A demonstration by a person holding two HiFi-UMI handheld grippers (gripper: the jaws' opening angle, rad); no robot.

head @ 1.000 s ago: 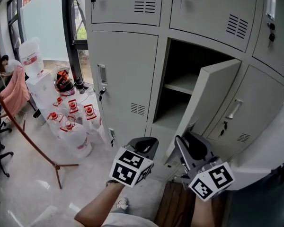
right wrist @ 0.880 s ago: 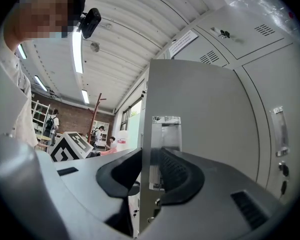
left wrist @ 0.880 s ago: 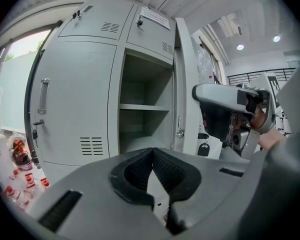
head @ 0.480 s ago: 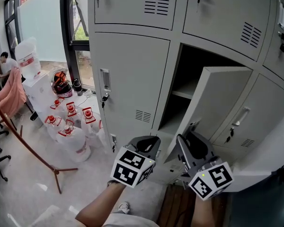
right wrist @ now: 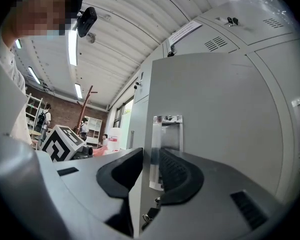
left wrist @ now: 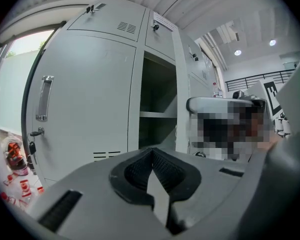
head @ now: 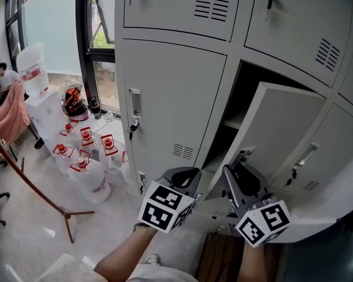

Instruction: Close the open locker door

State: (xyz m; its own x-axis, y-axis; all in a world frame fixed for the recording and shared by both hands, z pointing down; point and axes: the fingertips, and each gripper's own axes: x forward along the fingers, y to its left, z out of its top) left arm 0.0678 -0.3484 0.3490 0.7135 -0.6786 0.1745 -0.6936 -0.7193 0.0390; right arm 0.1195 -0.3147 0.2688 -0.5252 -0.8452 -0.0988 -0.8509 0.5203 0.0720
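Left gripper (head: 185,174) is shut, empty. Right gripper (head: 238,170) jaws, just closing, sit loose around the locker door (head: 276,128) edge. White label (right wrist: 185,32) is too tiny to read.

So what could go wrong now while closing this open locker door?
1. The right gripper has just been closing its jaws, with the free edge of the open grey metal locker door between them; they may slip off that thin edge or catch the chrome handle.
2. The left gripper, shut and empty, sits near the open compartment; the swinging door might hit it.
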